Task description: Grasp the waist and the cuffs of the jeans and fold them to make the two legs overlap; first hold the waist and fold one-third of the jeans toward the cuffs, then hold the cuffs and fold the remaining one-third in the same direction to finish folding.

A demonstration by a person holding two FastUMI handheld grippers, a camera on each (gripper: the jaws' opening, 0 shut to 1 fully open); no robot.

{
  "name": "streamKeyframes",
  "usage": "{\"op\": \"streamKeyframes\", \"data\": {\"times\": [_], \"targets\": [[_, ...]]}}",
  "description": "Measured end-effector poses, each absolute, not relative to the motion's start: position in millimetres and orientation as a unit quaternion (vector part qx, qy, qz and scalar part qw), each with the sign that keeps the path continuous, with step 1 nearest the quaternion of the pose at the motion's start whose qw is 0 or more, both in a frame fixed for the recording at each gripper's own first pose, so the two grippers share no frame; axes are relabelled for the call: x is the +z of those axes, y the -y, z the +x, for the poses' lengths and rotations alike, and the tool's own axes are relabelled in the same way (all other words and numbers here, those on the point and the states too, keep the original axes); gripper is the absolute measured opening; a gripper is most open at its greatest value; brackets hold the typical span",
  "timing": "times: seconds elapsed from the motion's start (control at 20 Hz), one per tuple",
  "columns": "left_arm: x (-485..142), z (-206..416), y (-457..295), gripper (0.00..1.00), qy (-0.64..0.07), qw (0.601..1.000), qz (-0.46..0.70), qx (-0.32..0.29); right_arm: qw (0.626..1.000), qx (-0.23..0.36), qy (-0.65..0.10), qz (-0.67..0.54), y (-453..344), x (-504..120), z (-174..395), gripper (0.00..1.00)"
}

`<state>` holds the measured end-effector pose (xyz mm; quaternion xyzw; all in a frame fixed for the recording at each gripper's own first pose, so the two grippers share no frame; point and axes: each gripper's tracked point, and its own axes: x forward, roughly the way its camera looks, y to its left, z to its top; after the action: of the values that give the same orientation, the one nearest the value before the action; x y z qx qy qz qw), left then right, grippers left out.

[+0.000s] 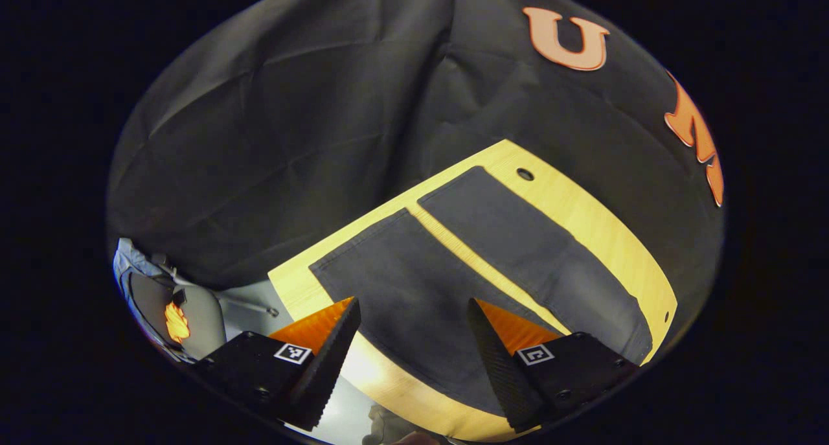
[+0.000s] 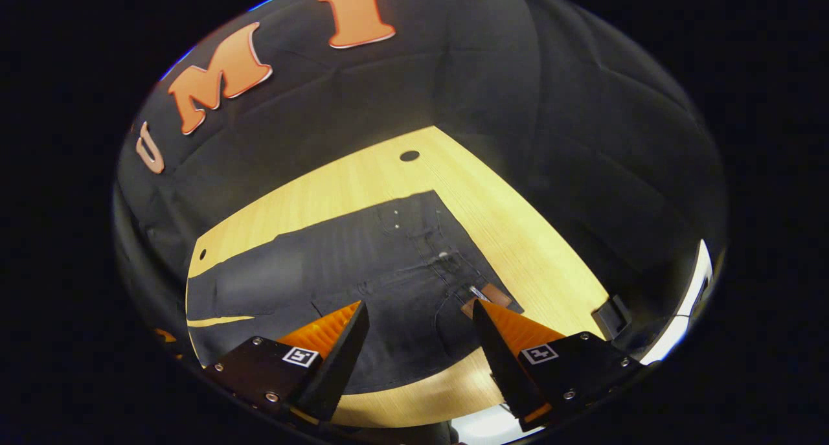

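Dark grey jeans [image 1: 414, 283] lie flat on a light wooden table [image 1: 583, 212], the two legs side by side with a strip of table between them. In the left gripper view the cuff end of the near leg [image 1: 363, 263] is just ahead of my left gripper [image 1: 414, 312], which hovers open above the cloth. In the right gripper view the waist end [image 2: 427, 263] with a brown leather patch [image 2: 492, 296] lies under my right gripper [image 2: 421, 315], also open and holding nothing.
The table has a round hole [image 2: 409, 155] near its far edge and a small hole [image 2: 203, 254] at the left. A grey chair [image 1: 188, 309] stands beside the table's end. A black box [image 2: 611, 315] sits off the table's right corner.
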<state>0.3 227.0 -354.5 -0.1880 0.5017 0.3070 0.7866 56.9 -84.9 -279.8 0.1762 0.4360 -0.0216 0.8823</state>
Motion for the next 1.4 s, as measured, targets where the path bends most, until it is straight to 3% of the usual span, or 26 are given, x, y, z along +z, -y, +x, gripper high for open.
{"op": "streamKeyframes", "data": {"times": [0.85, 1.25, 1.4], "targets": [[-438.3, -28.4, -256.7, 0.99, -0.606, 0.658, -0.276, 0.351, 0.750, -0.078, -0.589, 0.290, 111.3, -386.7, 37.9, 0.98], [-466.1, -42.0, -305.4, 0.99, -0.636, 0.608, -0.302, 0.366, 0.717, -0.126, -0.614, 0.305, 94.7, -409.7, 25.6, 1.00], [-482.1, -39.3, -318.2, 0.99, -0.645, 0.590, -0.313, 0.371, 0.699, -0.162, -0.627, 0.302, 101.6, -413.0, 23.1, 0.90]]}}
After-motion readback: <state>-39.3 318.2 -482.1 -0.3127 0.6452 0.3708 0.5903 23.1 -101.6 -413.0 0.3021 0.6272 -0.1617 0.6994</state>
